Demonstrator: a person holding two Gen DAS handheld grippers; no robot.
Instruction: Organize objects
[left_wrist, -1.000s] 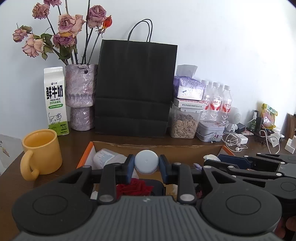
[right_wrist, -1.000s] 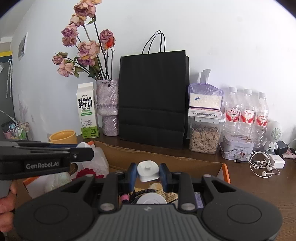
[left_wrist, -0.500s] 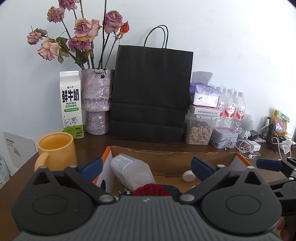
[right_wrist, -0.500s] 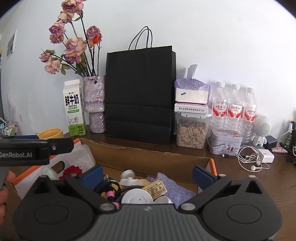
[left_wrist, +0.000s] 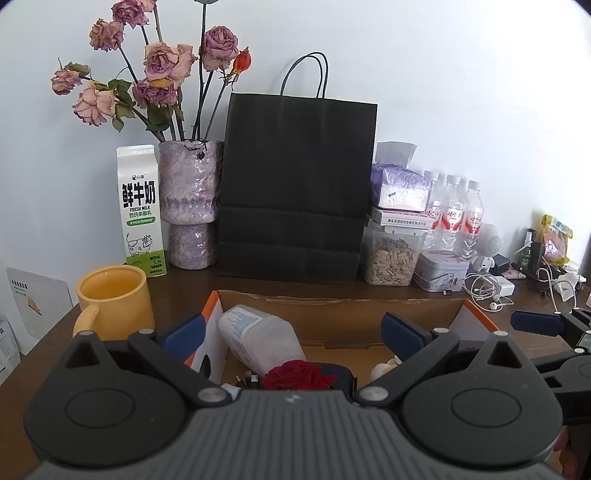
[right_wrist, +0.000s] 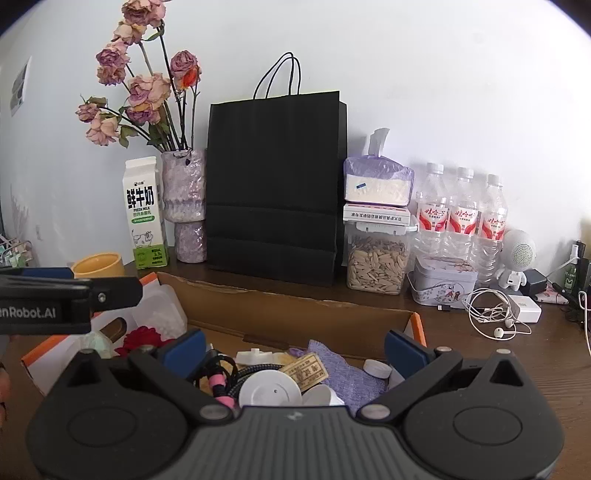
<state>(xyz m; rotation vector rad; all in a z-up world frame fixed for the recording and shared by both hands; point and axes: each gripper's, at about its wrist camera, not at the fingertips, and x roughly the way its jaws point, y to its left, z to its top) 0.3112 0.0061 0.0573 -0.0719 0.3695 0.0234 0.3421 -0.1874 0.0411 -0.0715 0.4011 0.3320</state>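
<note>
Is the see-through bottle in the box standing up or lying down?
Lying down. The clear bottle rests tipped on its side in the cardboard box, beside the red rose.

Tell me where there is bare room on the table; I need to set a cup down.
Bare wood lies between the cardboard box and the black paper bag, and right of the box, below the earphones. The back row, bag to water bottles, is crowded, as is the box.

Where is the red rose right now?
The red rose lies inside the cardboard box, low centre in the left wrist view, just in front of the clear plastic bottle lying on its side; the right wrist view shows it at the box's left end.
</note>
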